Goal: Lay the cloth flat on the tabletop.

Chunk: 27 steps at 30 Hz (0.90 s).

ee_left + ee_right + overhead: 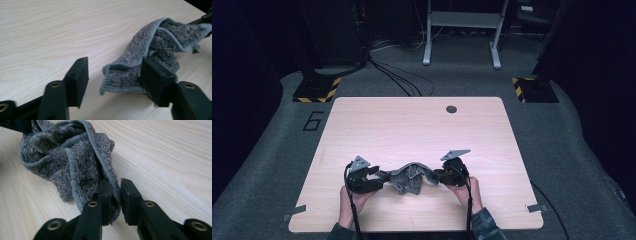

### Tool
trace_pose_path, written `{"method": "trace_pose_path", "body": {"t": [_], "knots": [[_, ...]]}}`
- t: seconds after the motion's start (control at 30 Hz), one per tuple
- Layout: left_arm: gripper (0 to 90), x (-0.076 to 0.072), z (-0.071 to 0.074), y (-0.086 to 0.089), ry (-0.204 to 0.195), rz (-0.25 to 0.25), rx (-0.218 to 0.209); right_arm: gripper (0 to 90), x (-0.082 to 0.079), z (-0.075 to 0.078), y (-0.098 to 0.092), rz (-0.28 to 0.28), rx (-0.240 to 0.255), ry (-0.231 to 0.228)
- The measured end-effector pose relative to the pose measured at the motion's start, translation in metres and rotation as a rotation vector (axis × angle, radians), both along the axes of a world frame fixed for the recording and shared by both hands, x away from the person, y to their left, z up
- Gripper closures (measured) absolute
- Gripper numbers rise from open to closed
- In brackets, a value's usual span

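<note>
Grey knitted cloth [410,177] is stretched between both tongs: right gripper [115,195] clamped on its hem, left gripper [113,75] wide open, corner between jaws.

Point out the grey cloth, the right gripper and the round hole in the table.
grey cloth [409,177]: high view, crumpled middle.
right gripper [115,195]: right gripper view, between its fingertips.
round hole [451,109]: high view, its centre.

text: "6" | on: grey floor [277,130] | left of table [362,115]
</note>
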<state>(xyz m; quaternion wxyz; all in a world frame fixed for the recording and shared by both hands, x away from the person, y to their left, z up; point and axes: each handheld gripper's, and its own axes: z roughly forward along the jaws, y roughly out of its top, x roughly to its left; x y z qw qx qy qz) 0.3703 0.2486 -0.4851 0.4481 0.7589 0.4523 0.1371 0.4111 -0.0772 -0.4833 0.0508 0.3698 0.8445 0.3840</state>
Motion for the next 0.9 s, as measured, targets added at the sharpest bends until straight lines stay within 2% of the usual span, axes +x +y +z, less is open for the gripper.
{"method": "trace_pose_path", "body": {"t": [0.03,0.17,0.2,0.33,0.37,0.47,0.53,0.67,0.9], "knots": [[43.8,0.0,-0.001,0.001,0.005,-0.005,0.013,82.7,0.001,-0.001,0.0,0.016,-0.012,-0.02],[60.3,0.0,-0.006,0.002,0.033,-0.015,0.056,87.1,-0.001,0.002,0.002,-0.008,-0.046,-0.036],[63.6,0.001,-0.008,0.002,0.037,-0.013,0.066,87.3,0.0,0.002,0.001,-0.002,-0.053,-0.057],[78.2,0.002,-0.008,0.006,0.03,0.001,0.061,87.7,0.002,0.005,-0.004,-0.022,-0.049,-0.069],[78.2,0.002,-0.007,0.006,0.019,0.007,0.055,87.7,0.003,0.01,-0.011,-0.046,-0.042,-0.076],[80.8,0.002,0.002,0.005,-0.017,0.012,0.055,87.7,0.004,0.02,-0.02,-0.061,-0.038,-0.105],[82.7,0.003,0.009,0.005,-0.041,-0.003,0.066,87.7,0.004,0.028,-0.024,-0.074,-0.031,-0.122],[86.0,0.006,0.022,0.001,-0.084,-0.017,0.096,87.8,0.001,0.044,-0.029,-0.083,-0.029,-0.162],[86.7,0.007,0.043,-0.002,-0.147,-0.026,0.111,87.8,-0.005,0.065,-0.038,-0.09,-0.034,-0.216]]}}
